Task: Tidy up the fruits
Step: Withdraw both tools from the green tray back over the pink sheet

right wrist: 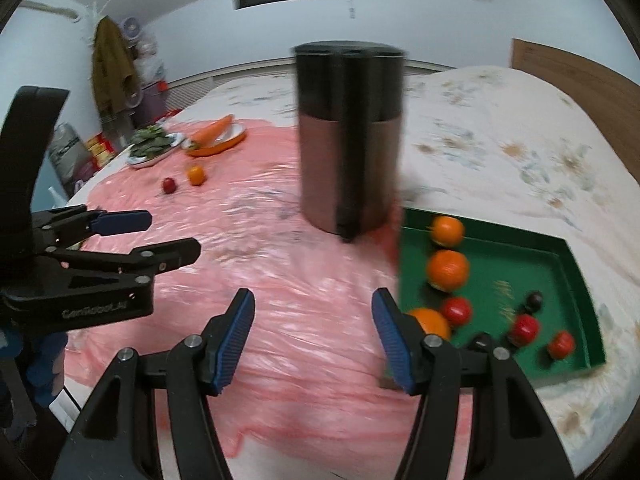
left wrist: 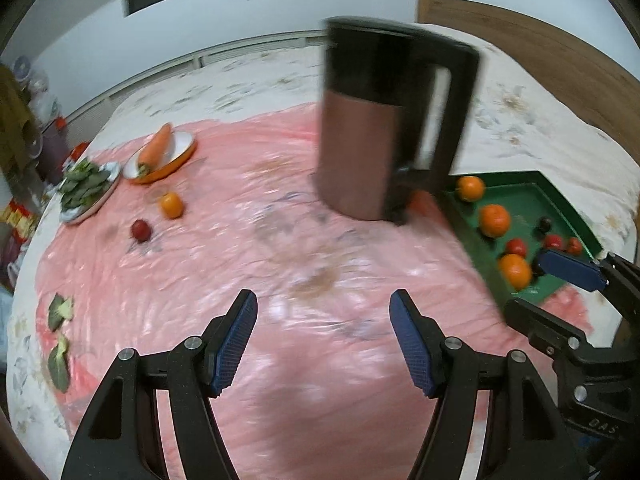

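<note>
Because the tall kettle [left wrist: 384, 128] stands between the green tray [right wrist: 576, 280] and the two loose fruits, an orange [left wrist: 172, 205] and a red one [left wrist: 141, 230] lying far off on the pink sheet [left wrist: 240, 240], a gripper reaching across could hit it and tip it, I think; the sheet also looks slippery. Both the left gripper [left wrist: 323, 336] and the right gripper [right wrist: 312, 336] stand about half open, holding and touching nothing

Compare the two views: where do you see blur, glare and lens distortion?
Left wrist view: the kettle is smeared by motion, the pink sheet glints, edges curve. Right wrist view: the kettle and the oranges in the green tray blur, dark corners.
</note>
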Demonstrator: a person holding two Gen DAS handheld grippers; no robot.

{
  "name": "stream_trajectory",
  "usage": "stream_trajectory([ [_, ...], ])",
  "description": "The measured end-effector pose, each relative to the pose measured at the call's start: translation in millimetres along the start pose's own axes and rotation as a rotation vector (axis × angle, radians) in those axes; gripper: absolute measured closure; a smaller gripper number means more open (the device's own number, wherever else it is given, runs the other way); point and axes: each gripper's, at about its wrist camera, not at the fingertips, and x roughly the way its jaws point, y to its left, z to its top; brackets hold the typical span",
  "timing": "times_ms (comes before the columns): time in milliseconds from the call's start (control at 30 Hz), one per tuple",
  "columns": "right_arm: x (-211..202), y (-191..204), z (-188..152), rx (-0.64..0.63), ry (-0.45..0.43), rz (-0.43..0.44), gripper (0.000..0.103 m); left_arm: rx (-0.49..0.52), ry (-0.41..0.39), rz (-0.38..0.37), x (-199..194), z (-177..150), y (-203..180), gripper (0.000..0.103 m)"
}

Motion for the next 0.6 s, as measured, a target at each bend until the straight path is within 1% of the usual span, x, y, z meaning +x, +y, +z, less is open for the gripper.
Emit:
stream_trajectory([
  [167, 28.3, 27.9, 9.7, -0.037, 0.02, 0.06, 0.008, -0.081, 0.019, 0.057, 15.6, -4.4, 50.6, 0.04],
  [367, 65.9, 56.6, 27.7, -0.072, 0.036, 0.122, 0.008, -0.146, 0.028, 0.107, 32.3, -4.9, 101.3, 0.04],
  [433, 77.1, 65.5, 34.3, -0.084, 0.039, 0.142, 0.014, -0.163, 0.031, 0.114, 37.5, -3.8, 115.5, 0.04],
  [467, 84.9, 71.5, 39.4, -0.093, 0.041, 0.157, 0.02, -0.171, 0.033, 0.12, 39.6, -3.5, 123.3, 0.04],
  [600, 111.9, 89.1, 58.1, -0.116, 0.046, 0.197, 0.029, -0.212, 0.041, 0.141, 51.3, 0.5, 158.1, 0.04],
])
